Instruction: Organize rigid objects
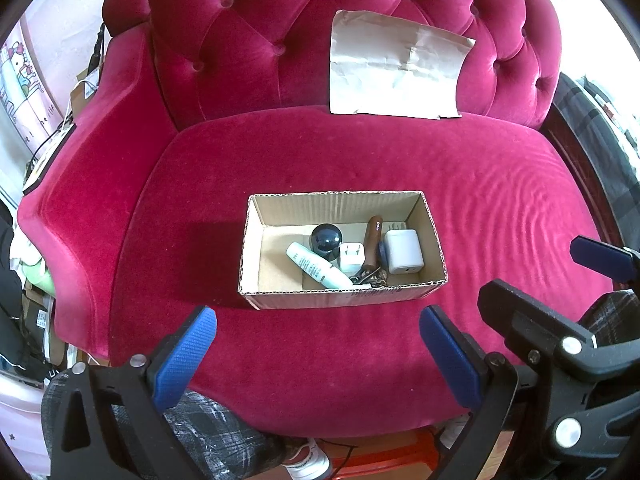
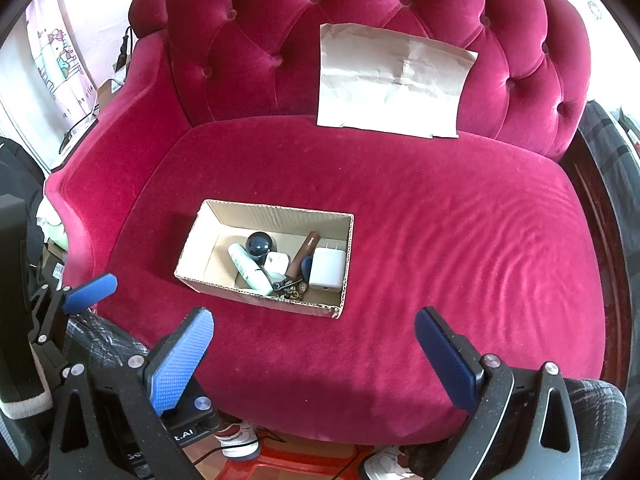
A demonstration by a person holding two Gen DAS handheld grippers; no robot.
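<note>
A small open cardboard box (image 1: 256, 292) (image 2: 188, 258) sits mid-seat on a crimson velvet sofa. Inside lie a dark ball (image 1: 327, 239) (image 2: 259, 243), a pale tube (image 1: 318, 267) (image 2: 250, 270), a small white plug (image 1: 352, 258) (image 2: 276, 263), a brown stick (image 1: 373, 244) (image 2: 305, 254), a large white charger (image 1: 404, 251) (image 2: 328, 269) and a bunch of keys (image 1: 370, 277) (image 2: 290, 290). My left gripper (image 1: 316, 354) hangs open in front of the box, holding nothing. My right gripper (image 2: 314, 360) is open too, near the seat's front edge. One blue pad of each gripper shows in the other's view.
A creased beige paper sheet (image 1: 396, 66) (image 2: 392, 80) leans against the tufted backrest (image 1: 256, 36). Cartoon-print curtains and clutter sit to the left of the sofa. Plaid-trousered knees (image 2: 592, 408) and white shoes (image 2: 240, 440) are below the seat edge, over a red stool.
</note>
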